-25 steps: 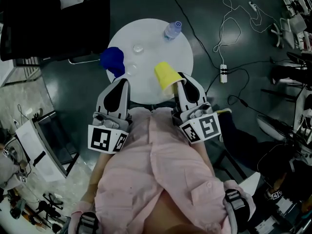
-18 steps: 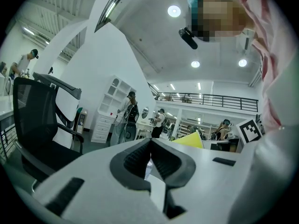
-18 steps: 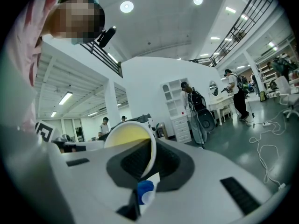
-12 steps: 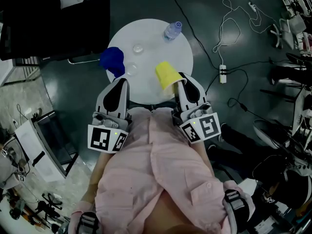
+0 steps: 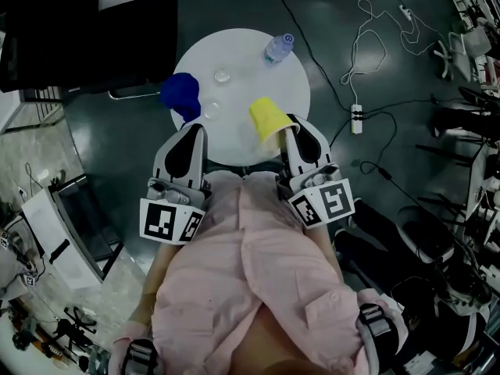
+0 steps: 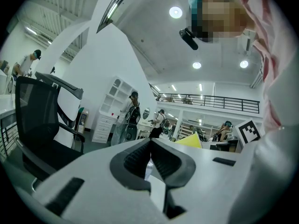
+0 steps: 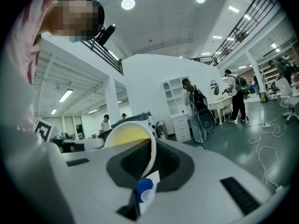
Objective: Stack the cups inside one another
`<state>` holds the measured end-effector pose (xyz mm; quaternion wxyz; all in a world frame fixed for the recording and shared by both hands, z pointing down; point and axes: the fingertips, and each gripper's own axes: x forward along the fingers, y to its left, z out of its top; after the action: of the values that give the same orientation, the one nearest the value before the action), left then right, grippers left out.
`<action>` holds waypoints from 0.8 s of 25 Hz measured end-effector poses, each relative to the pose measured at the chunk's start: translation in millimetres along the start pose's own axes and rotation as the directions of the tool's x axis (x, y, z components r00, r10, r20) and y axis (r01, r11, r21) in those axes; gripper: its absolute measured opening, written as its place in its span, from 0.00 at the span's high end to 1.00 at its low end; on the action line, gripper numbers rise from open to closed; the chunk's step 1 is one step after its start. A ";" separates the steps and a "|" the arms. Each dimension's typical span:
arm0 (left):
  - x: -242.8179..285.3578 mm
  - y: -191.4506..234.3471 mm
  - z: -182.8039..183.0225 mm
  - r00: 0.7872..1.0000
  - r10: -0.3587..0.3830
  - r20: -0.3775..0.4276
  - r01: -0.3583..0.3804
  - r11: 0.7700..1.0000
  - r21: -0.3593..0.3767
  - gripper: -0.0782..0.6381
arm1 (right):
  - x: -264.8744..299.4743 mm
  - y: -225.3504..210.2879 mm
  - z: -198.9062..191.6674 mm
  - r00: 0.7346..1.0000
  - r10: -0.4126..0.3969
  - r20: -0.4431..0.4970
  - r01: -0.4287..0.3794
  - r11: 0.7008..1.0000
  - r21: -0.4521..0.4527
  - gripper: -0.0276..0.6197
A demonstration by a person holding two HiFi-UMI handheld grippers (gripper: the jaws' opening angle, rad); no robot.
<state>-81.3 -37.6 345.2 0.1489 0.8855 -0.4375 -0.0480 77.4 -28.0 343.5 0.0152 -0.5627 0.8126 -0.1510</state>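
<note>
A round white table stands in front of me in the head view. My right gripper is shut on the rim of a yellow cup, held over the table's near edge. In the right gripper view the yellow cup's wall is pinched between the jaws of the gripper, mouth toward the camera. My left gripper holds a blue cup past the table's left edge. The left gripper view shows its jaws closed together; the blue cup is hidden there, and the yellow cup peeks up at the right.
A water bottle with a blue cap lies at the table's far side, and two small clear cups sit mid-table. A black office chair stands at the left. A power strip and cables lie on the floor to the right.
Both grippers and both cups have kept their places. Only dark shapes on the floor at the right edge of the head view have shifted.
</note>
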 end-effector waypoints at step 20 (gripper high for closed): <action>-23.3 9.8 -1.6 0.995 0.103 -0.005 -0.103 0.994 -0.028 0.87 | 33.3 -2.5 -15.0 0.990 0.057 -0.126 -0.063 0.997 -0.042 0.90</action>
<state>-102.7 -24.4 348.6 0.1644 0.8598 -0.4815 -0.0446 64.5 -56.0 363.4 -0.0439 -0.5278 0.8317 -0.1668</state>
